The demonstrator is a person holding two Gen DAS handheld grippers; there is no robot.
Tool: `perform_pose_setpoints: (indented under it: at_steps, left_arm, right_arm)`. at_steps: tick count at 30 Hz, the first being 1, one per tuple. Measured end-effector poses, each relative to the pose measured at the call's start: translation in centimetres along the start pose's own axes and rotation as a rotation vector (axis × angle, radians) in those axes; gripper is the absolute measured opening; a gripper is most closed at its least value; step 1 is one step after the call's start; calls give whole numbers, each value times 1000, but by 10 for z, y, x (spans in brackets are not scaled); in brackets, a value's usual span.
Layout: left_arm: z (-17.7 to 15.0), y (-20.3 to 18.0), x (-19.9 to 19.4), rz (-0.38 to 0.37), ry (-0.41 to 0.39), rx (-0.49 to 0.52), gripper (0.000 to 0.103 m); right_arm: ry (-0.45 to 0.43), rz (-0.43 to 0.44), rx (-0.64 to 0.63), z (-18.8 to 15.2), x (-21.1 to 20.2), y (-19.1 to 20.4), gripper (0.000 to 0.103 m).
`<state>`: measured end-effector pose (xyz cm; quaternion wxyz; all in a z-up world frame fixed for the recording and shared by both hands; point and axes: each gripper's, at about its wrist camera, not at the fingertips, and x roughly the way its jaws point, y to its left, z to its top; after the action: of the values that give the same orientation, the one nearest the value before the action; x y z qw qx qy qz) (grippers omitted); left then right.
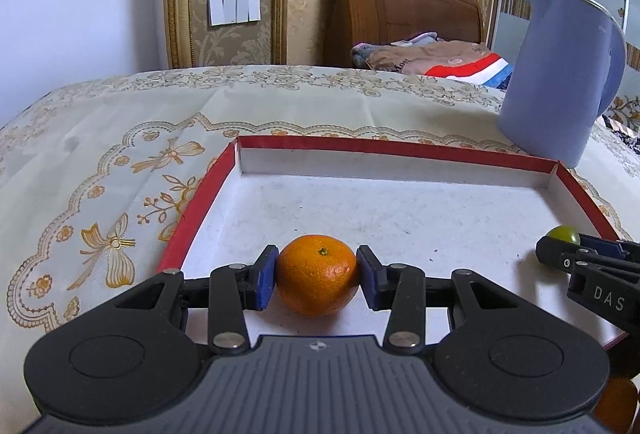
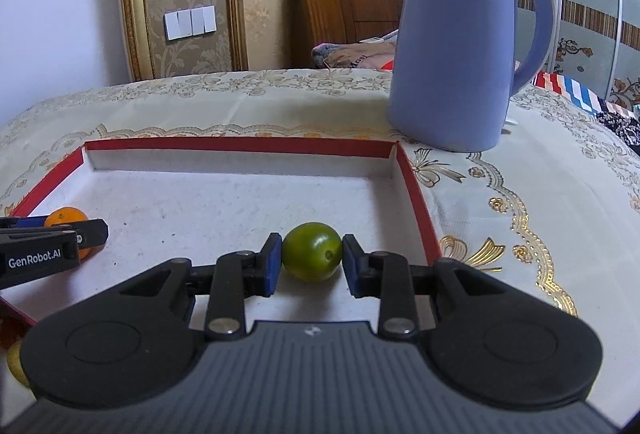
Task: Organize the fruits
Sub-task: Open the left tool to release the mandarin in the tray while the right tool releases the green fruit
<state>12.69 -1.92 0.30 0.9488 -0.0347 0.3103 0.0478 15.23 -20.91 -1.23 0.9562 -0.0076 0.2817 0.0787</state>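
A shallow red-edged box tray (image 1: 304, 145) with a white floor lies on the patterned tablecloth. My left gripper (image 1: 318, 277) is shut on an orange (image 1: 318, 280) that sits low over the tray floor, blue pads touching both sides. My right gripper (image 2: 307, 260) is shut on a small green fruit (image 2: 312, 252) over the tray's right part. The right gripper (image 1: 560, 254) and the green fruit (image 1: 564, 234) show at the right edge of the left wrist view. The left gripper (image 2: 86, 230) and the orange (image 2: 66, 215) show at the left of the right wrist view.
A tall blue kettle (image 2: 452, 46) stands on the cloth behind the tray's right corner; it also shows in the left wrist view (image 1: 560, 74). A yellow fruit (image 2: 16, 362) peeks out at the lower left, outside the tray. A bed with folded cloths is behind the table.
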Motion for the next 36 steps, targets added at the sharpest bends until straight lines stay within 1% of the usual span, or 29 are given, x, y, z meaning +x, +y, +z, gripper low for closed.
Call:
perform_pose_setpoints:
  at_steps: [9, 15, 17, 19, 21, 23, 24, 25, 26, 28, 31, 34, 36]
  left_arm:
    - [-2, -2, 2, 14, 0, 14, 42]
    - [-2, 0, 1, 6, -1, 5, 43]
    - [-3, 0, 1, 5, -2, 8, 48]
    - [-4, -1, 1, 8, -7, 16, 51]
    - [-4, -2, -1, 13, -20, 25, 51]
    - [-5, -2, -3, 6, -26, 22, 51]
    - [-5, -2, -4, 3, -29, 22, 51]
    - [-5, -2, -4, 4, -31, 22, 53]
    - [-5, -2, -5, 6, -34, 22, 58]
    - [-6, -2, -5, 11, -41, 24, 61]
    - [-6, -3, -6, 6, -47, 31, 61]
    - [-6, -4, -5, 5, -42, 37, 65]
    - [-7, -4, -5, 4, -41, 37, 66]
  right_arm:
    - [-7, -1, 10, -1, -1, 0, 31]
    - [-5, 4, 29, -1, -2, -3, 31]
    - [-8, 0, 27, -1, -3, -3, 34]
    - [-13, -3, 29, -2, -4, -3, 45]
    - [-31, -2, 36, -2, -7, -4, 48]
    - [-41, -3, 39, -2, -9, -4, 57]
    - [-47, -7, 43, -3, -10, -5, 66]
    - [-55, -11, 45, -3, -11, -5, 69]
    - [-58, -13, 42, -3, -12, -5, 69]
    - [-60, -15, 37, -3, -13, -4, 69]
    - [-57, -15, 39, -4, -13, -4, 75]
    - [-64, -24, 38, -5, -14, -4, 79]
    - [-66, -26, 40, -5, -14, -4, 81]
